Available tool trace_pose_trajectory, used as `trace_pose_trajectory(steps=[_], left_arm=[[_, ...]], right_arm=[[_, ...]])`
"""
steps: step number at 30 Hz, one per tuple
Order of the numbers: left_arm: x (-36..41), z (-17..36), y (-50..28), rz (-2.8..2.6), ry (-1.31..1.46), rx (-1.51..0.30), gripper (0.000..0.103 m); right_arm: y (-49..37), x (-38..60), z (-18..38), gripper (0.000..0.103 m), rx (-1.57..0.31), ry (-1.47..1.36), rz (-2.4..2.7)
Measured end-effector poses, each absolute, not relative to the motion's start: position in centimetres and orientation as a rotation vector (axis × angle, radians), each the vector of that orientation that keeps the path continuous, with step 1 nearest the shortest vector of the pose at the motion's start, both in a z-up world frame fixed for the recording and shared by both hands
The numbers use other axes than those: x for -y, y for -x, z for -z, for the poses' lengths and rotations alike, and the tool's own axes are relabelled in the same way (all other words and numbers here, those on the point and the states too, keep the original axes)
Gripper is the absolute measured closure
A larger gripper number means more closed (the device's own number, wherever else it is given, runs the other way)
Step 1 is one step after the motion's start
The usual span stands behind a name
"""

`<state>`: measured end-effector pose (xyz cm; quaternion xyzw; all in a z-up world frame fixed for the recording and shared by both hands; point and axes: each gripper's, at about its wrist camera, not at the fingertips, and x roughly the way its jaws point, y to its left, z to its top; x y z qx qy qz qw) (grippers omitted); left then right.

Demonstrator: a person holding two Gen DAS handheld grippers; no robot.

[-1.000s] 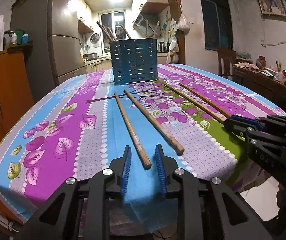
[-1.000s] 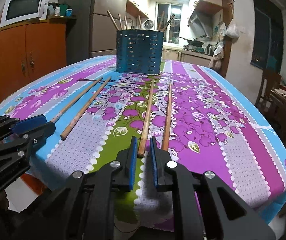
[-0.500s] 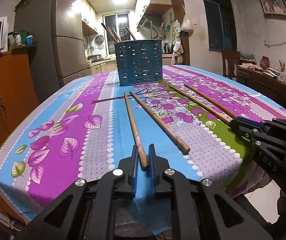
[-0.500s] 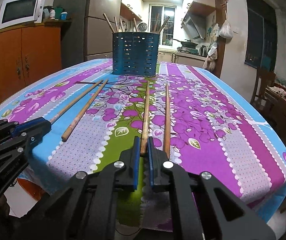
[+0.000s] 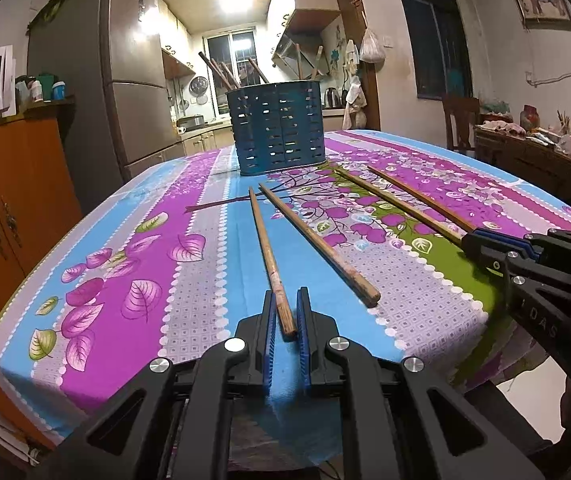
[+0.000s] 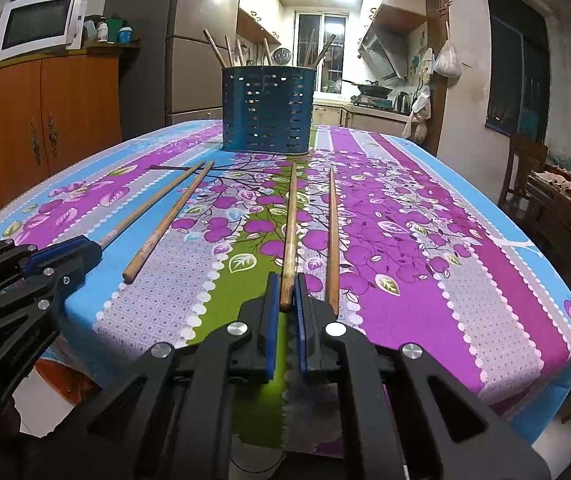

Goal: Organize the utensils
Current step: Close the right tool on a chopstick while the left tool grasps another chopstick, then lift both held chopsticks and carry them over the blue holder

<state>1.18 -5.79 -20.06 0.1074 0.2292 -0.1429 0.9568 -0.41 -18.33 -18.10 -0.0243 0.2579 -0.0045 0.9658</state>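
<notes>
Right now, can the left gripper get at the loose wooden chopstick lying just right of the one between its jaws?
Probably not yet: the left gripper is shut on the leftmost chopstick. The neighbouring wooden chopstick lies uncovered on the tablecloth, so the way is free once it lets go.

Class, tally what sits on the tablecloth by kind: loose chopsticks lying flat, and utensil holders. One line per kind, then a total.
Loose chopsticks lying on the tablecloth: 4 (first, second, third, fourth)
Blue perforated utensil holder: 1
Total: 5
The sticks standing inside the holder are not counted; their number cannot be told.
</notes>
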Motion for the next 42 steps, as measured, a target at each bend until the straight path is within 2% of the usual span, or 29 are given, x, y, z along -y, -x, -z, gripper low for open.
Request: trace_pose_trajectory(steps=[10,27,36,42], left_arm=[[5.4,20.2,-1.1,0.302,-0.189,-0.455,0.095],[3.3,18.2,-2.3,0.27,-0.137,-0.521,0.096],[1.3,12.1,-3.0,0.274,-0.099,-0.479,0.096],[0.0,8.3,-4.6,0.332,-0.074,-0.53,0.096]], right_arm=[[0.6,18.1,18.2,0.098,-0.506,0.044,0.035],[0.2,18.6,16.3,0.098,-0.517,0.033,-0.001],[0.3,19.9,10.6,0.098,-0.437,0.039,-0.022],[0.2,20.4,6.4,0.098,-0.357,0.073,-0.055]])
